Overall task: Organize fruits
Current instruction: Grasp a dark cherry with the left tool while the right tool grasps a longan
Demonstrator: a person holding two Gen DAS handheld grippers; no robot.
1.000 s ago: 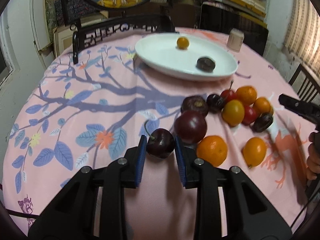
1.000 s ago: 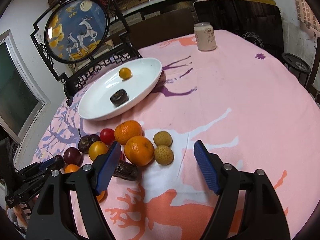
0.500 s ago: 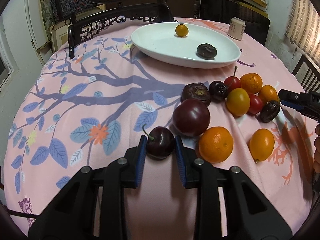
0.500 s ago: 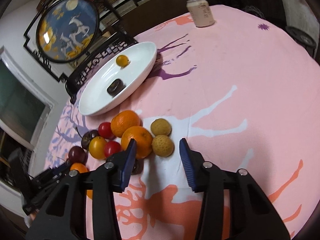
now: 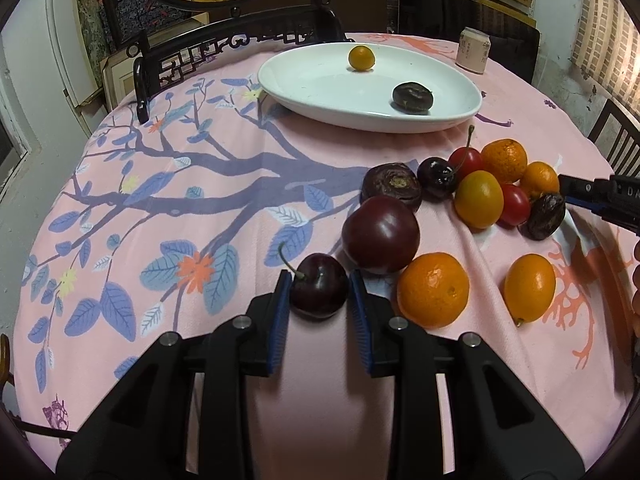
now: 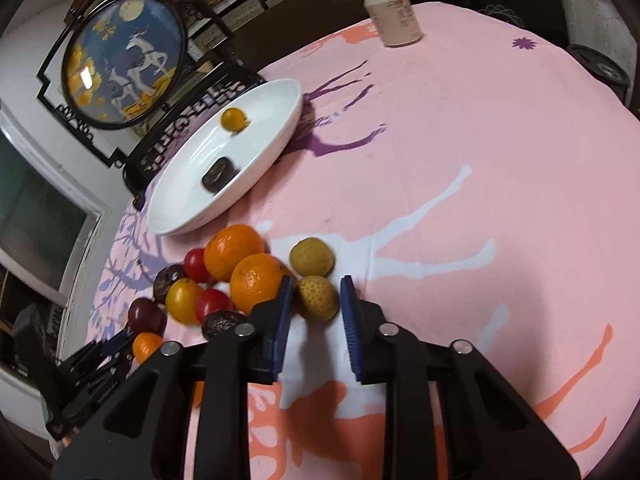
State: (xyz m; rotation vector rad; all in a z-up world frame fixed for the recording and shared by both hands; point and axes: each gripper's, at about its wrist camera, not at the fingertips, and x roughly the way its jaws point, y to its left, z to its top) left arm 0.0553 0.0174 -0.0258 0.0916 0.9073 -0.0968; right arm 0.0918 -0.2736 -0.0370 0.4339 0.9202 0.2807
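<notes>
I have the left gripper [image 5: 319, 297] clamped on a dark red stemmed cherry [image 5: 319, 290] and the right gripper [image 6: 313, 305] clamped on a tan bumpy longan [image 6: 316, 297], both low over the pink worktop [image 6: 480, 160]. Next, I judge, both lift toward the white oval plate [image 5: 448, 114].

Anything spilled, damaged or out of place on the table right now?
Nothing spilled or broken. The tablecloth is rucked into folds under the fruit pile. Most fruit lies loose on it; only a small orange fruit and a dark one sit in the white dish.
</notes>
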